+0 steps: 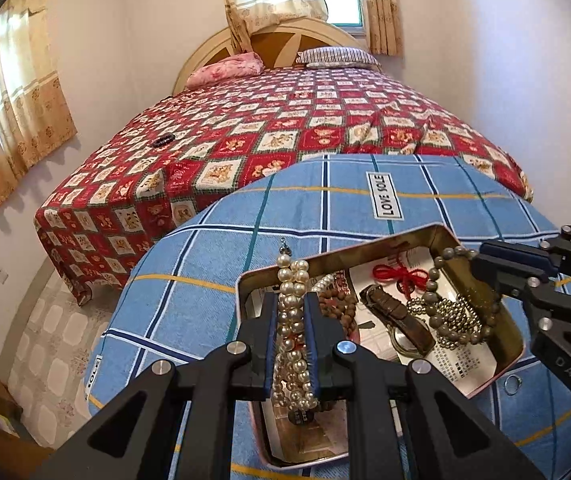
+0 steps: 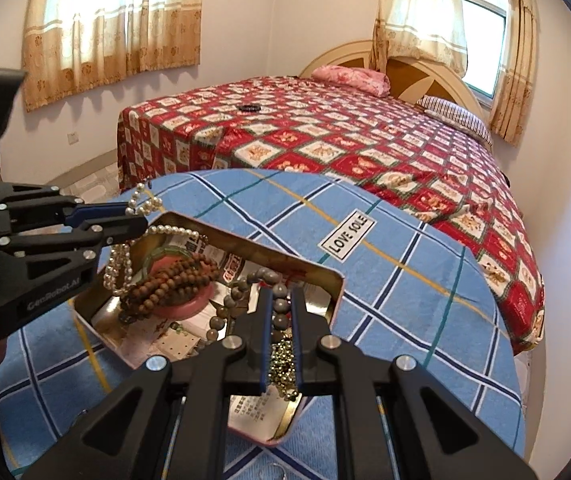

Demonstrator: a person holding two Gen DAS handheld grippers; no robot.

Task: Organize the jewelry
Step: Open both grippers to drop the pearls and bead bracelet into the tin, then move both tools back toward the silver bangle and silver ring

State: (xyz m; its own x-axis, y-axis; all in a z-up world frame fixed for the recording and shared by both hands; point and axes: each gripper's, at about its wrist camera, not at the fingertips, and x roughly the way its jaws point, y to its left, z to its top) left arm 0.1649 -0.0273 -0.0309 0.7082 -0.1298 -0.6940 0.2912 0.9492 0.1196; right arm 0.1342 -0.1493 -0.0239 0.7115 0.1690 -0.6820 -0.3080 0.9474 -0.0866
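An open metal tin (image 1: 369,246) lies on the blue checked cloth and holds a tangle of jewelry. My left gripper (image 1: 291,300) is shut on a white pearl necklace (image 1: 294,276) over the tin's left end, and the strands hang down between its fingers. My right gripper (image 2: 281,296) is shut on a grey bead necklace (image 2: 279,309) over the tin's right end, with a fine gold bead chain (image 2: 283,360) bunched behind it. Inside lie brown wooden beads (image 1: 341,308), a brown-strapped watch (image 1: 397,314) and a red knotted cord (image 1: 401,276). Each gripper shows in the other's view: right gripper (image 1: 479,260), left gripper (image 2: 139,216).
The blue checked cloth (image 1: 245,208) covers a rounded table. A small metal ring (image 1: 512,384) lies on it by the tin's right corner. Beyond stands a bed with a red patterned cover (image 2: 365,140), with a small black band (image 1: 164,141) on it. Tiled floor is at the left.
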